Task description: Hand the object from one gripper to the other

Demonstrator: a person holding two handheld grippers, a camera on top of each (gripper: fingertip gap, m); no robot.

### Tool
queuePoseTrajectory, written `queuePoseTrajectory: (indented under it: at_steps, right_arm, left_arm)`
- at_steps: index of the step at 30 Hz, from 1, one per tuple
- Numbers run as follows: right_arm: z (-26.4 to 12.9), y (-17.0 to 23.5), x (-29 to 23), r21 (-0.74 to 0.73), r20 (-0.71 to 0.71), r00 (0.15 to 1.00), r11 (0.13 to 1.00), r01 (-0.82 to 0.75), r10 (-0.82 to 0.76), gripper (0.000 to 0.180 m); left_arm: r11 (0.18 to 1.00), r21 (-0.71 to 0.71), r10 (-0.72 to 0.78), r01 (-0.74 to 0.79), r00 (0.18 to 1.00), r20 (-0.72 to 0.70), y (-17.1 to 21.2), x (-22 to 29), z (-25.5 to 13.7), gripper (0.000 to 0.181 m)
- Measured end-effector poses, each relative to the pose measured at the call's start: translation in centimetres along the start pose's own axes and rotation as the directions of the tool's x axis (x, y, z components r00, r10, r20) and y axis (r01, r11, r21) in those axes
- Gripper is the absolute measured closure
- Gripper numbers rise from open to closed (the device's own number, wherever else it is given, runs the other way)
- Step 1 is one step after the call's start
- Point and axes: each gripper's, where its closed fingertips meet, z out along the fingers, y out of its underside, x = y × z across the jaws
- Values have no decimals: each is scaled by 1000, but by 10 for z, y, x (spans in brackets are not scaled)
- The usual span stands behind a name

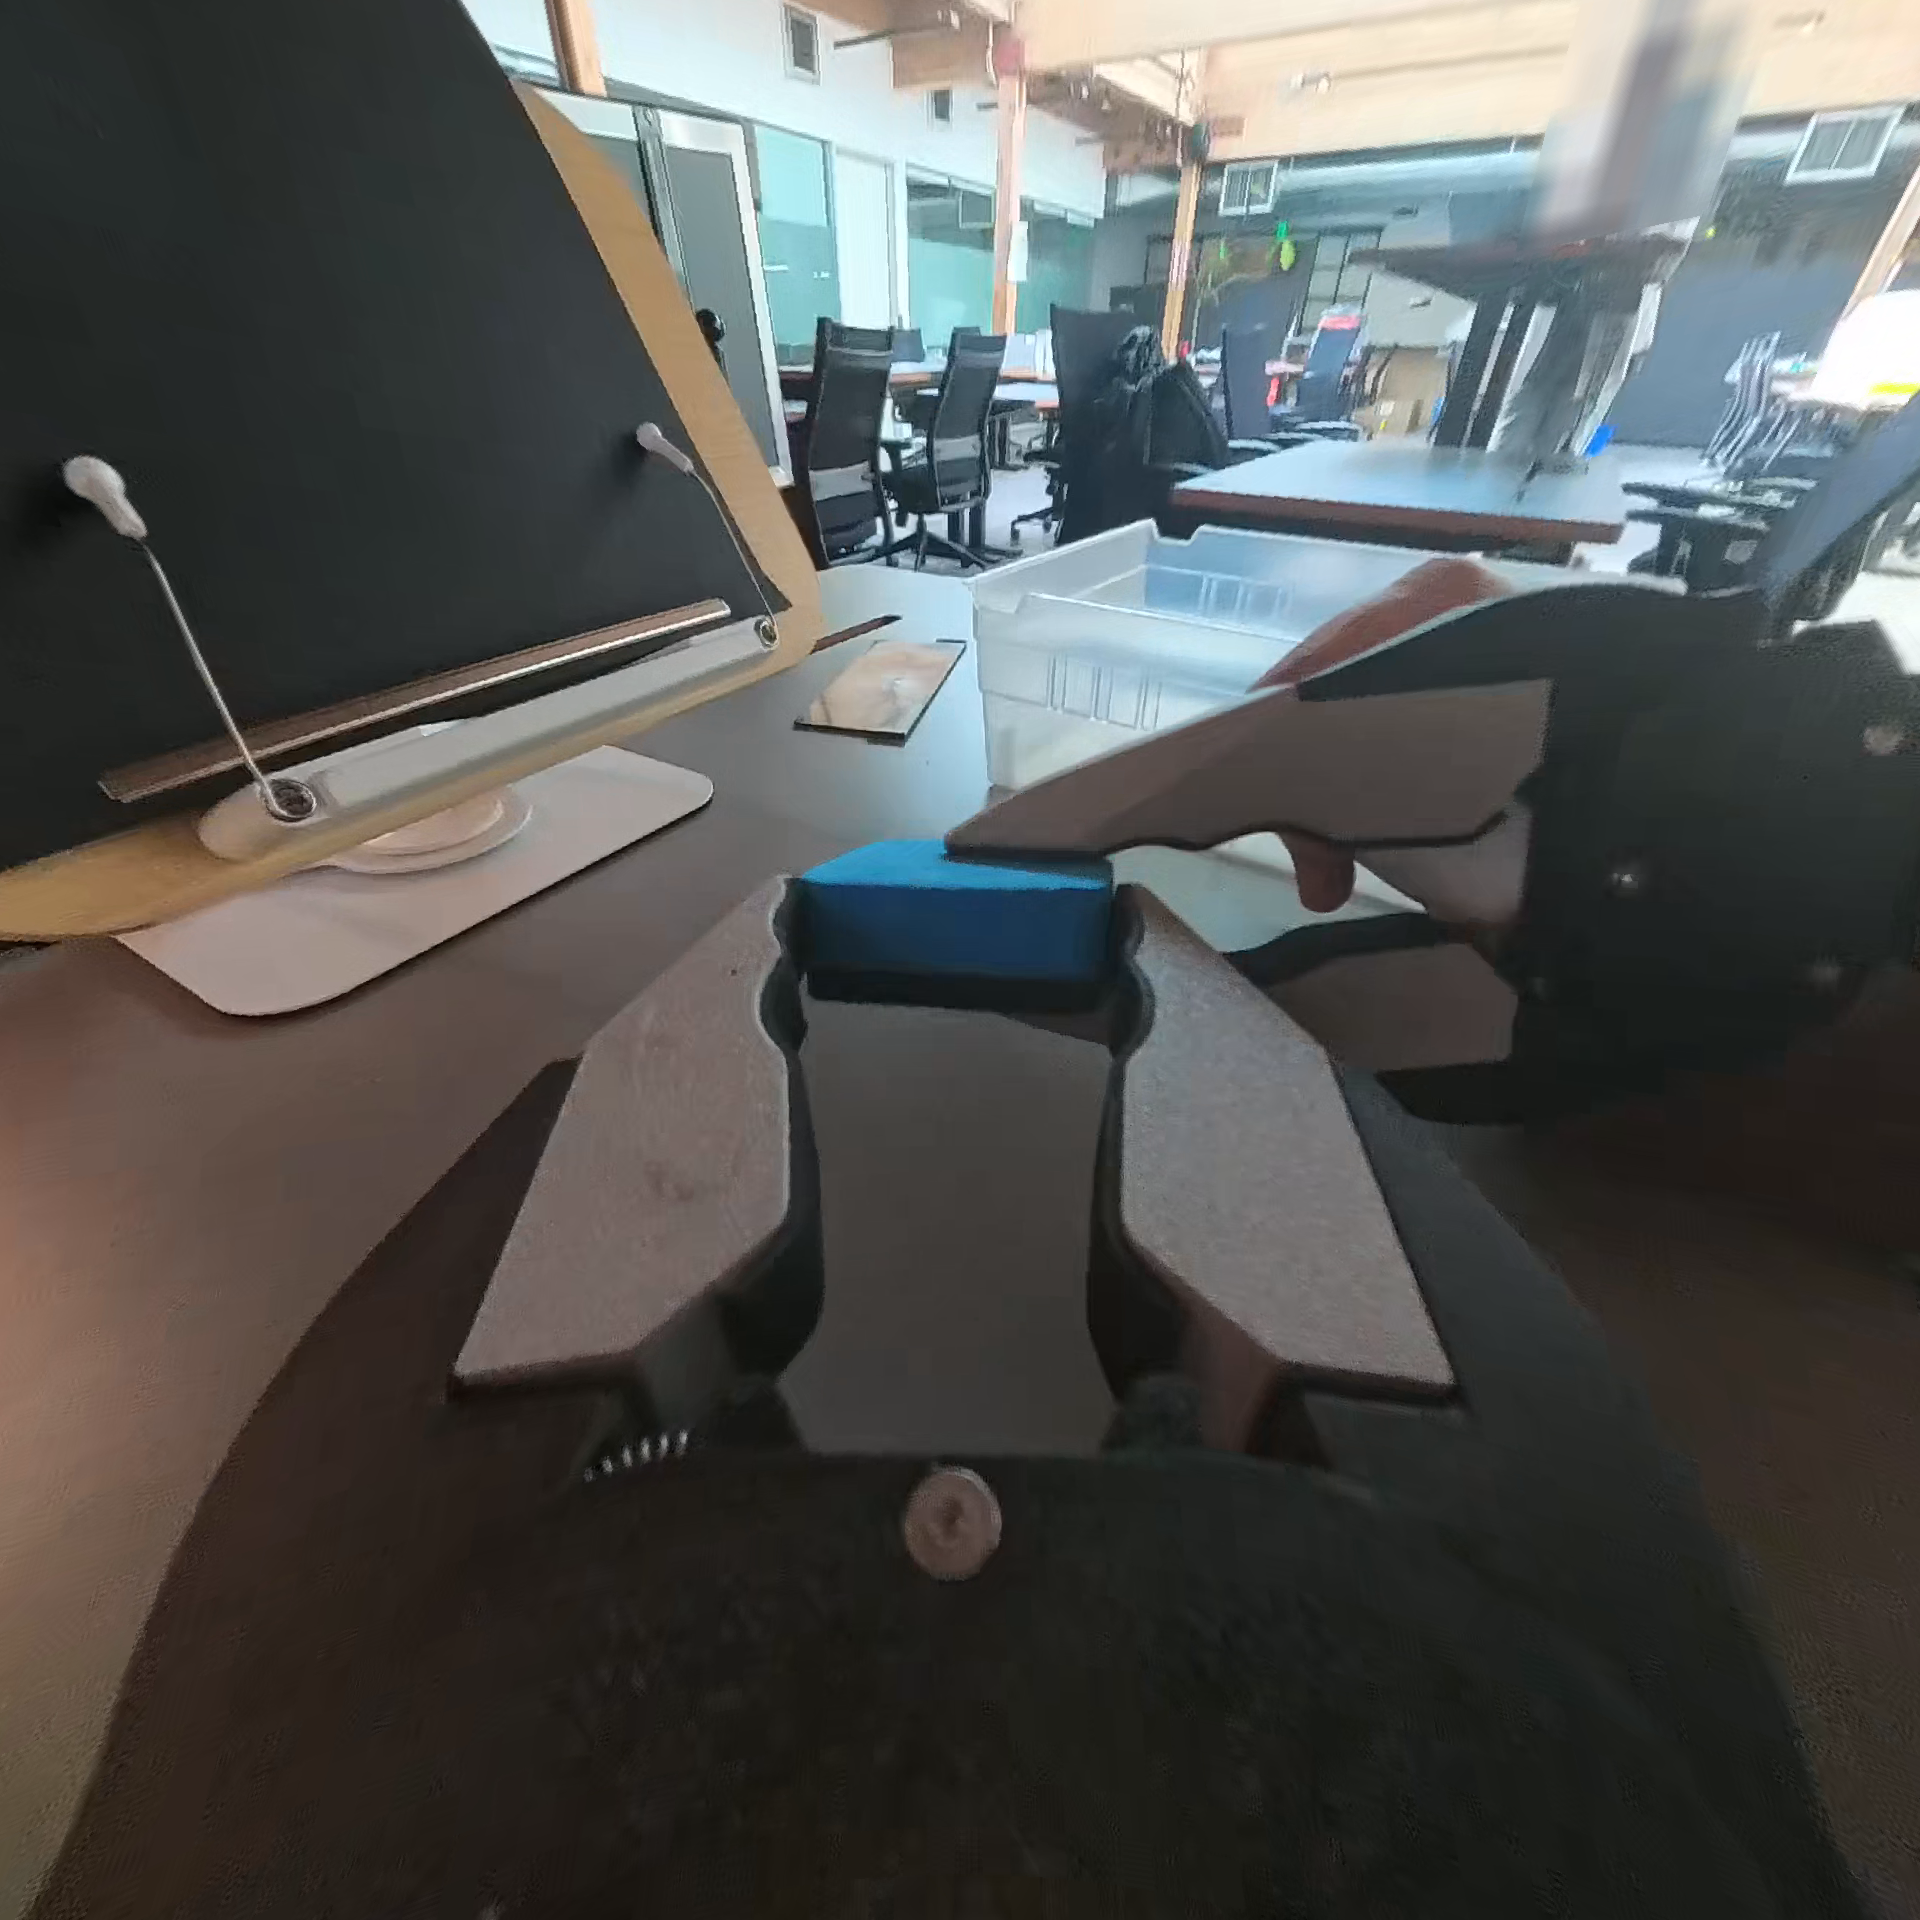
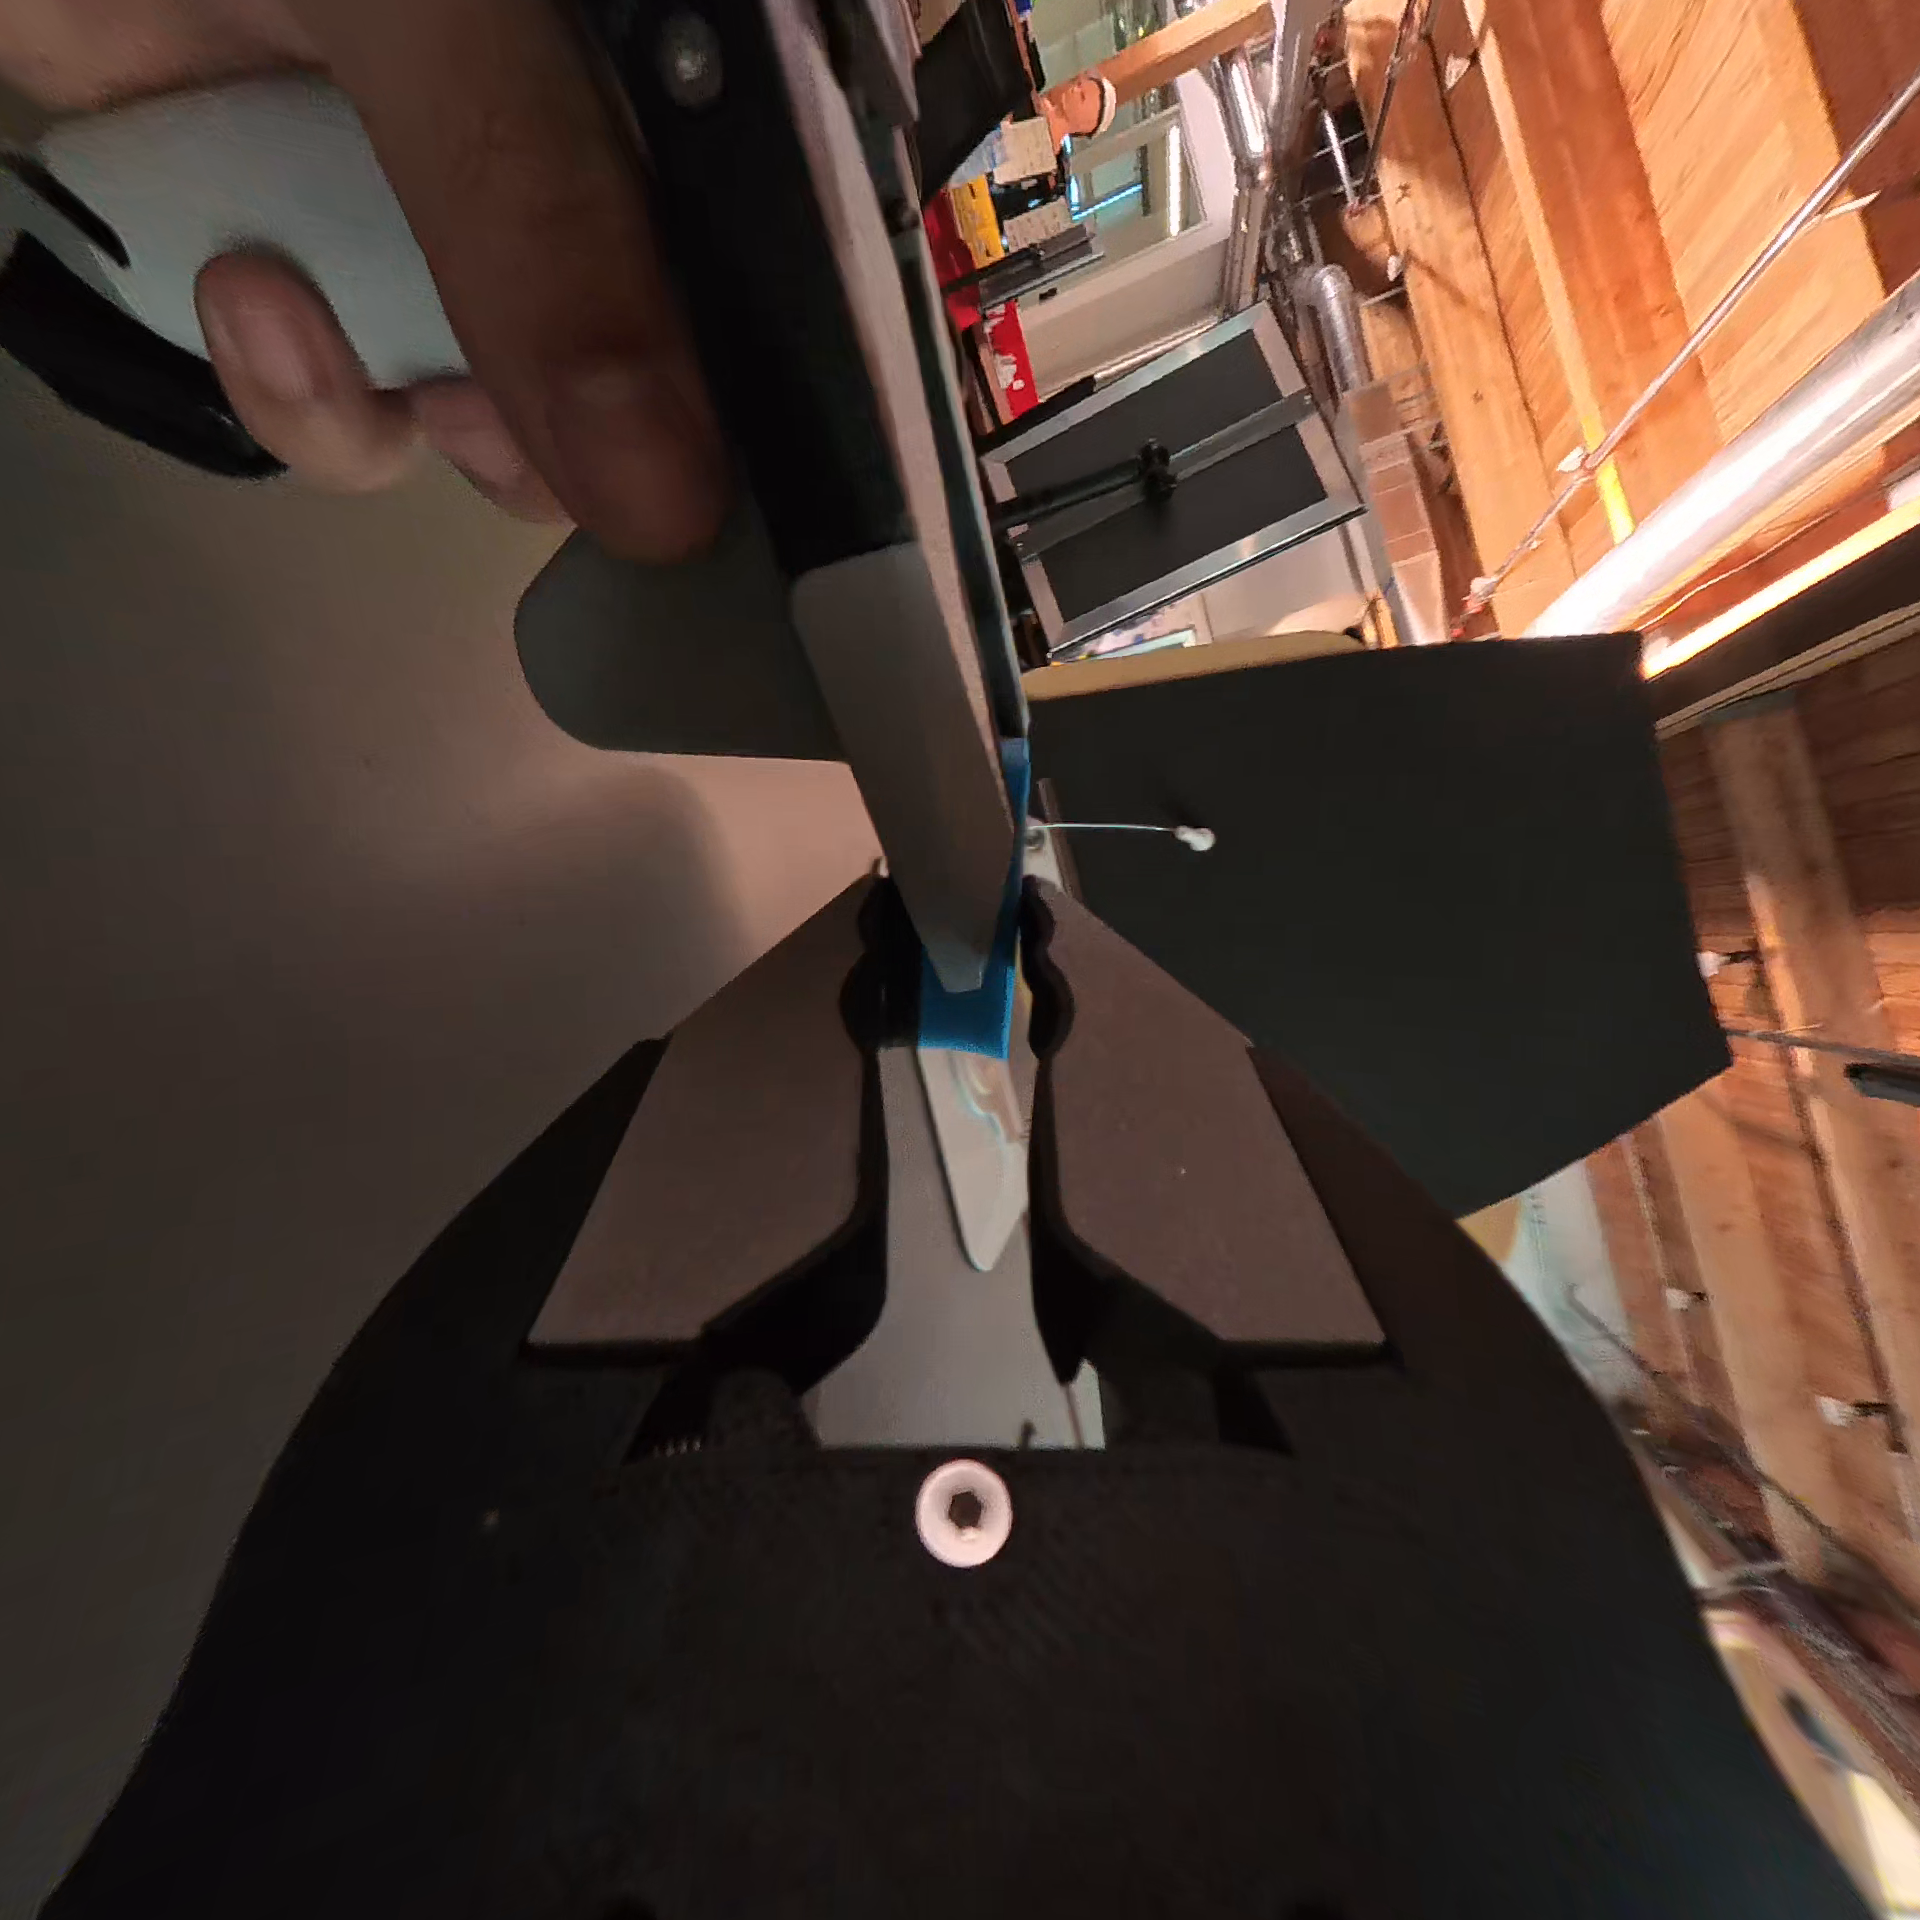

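Note:
A blue block (image 1: 951, 920) with a black underside is held above the table. My left gripper (image 1: 956, 935) is shut on it, a fingertip on each short side. The right gripper reaches in from the right; its upper finger (image 1: 1247, 769) lies on the block's top and its lower finger shows under it. In the right wrist view, my right gripper (image 2: 961, 987) is closed around the block (image 2: 971, 1023), jaws against its two faces. The left gripper's finger (image 2: 914, 779) comes down from above, held by a hand (image 2: 499, 343).
A book stand with a black board (image 1: 312, 364) and white base (image 1: 436, 883) stands at the left on the dark table (image 1: 312, 1143). A clear plastic bin (image 1: 1122, 644) sits behind the grippers, with a flat shiny plate (image 1: 883, 691) beside it. Office chairs stand beyond.

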Motion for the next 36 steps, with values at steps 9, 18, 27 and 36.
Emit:
queuePoseTrajectory:
  at_steps: [9, 18, 27, 36]
  right_arm:
    - [0, 28, -4, -71, 312, 685, 735, -675, 659, 141]
    - [-40, -5, 47, -150, 750, -140, -39, -988, 646, 140]
    - [-57, -25, 56, -222, 848, -258, -133, -966, 464, 133]
    - [-47, -21, 43, -170, 799, -130, 14, -985, 587, 156]
  left_arm:
    - [910, 222, 325, -351, 934, 146, -43, 6, -18, 126]
    - [818, 369, 435, -442, 894, 108, -60, 35, -30, 126]
    - [784, 390, 492, -483, 867, 85, -60, 47, -31, 126]
    - [854, 271, 445, -444, 893, 63, -40, 42, -17, 126]
